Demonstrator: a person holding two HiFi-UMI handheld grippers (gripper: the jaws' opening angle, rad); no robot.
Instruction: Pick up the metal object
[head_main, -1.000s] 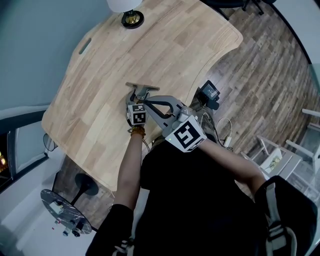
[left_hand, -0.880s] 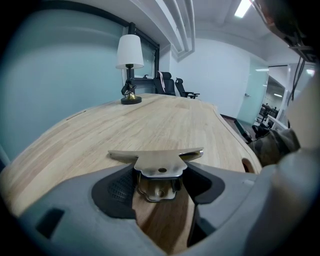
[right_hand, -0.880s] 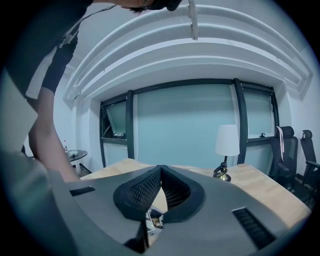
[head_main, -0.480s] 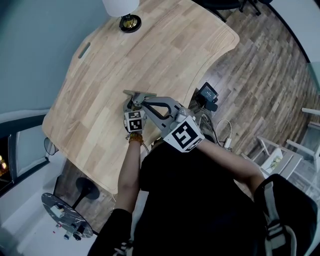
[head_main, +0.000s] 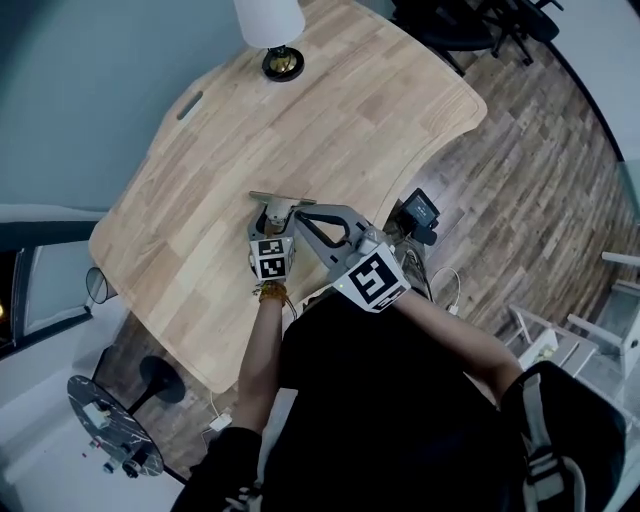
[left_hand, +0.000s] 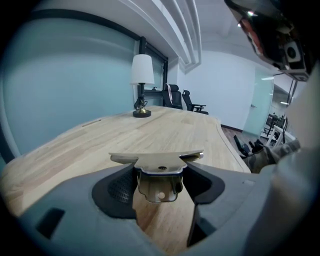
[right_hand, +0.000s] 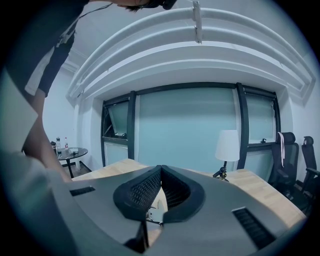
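Metal object (left_hand: 159, 174): shiny folded bracket with flat crossbar and one round hole. Centre frame, pinched between the ribbed grey jaws of left gripper (left_hand: 159, 186), above pale wood-grain table (left_hand: 100, 135). Bracket flanks hidden by pads. Right gripper (right_hand: 160, 171): jaws pressed together, empty.

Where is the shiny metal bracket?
Head view, centre: the shiny metal bracket is clamped in the left gripper, near the light wooden table's front edge.

Dull-sheened metal object (left_hand: 159, 161), matt pale wood table (head_main: 350, 110), matt grey plastic left hand-held gripper (left_hand: 160, 184).
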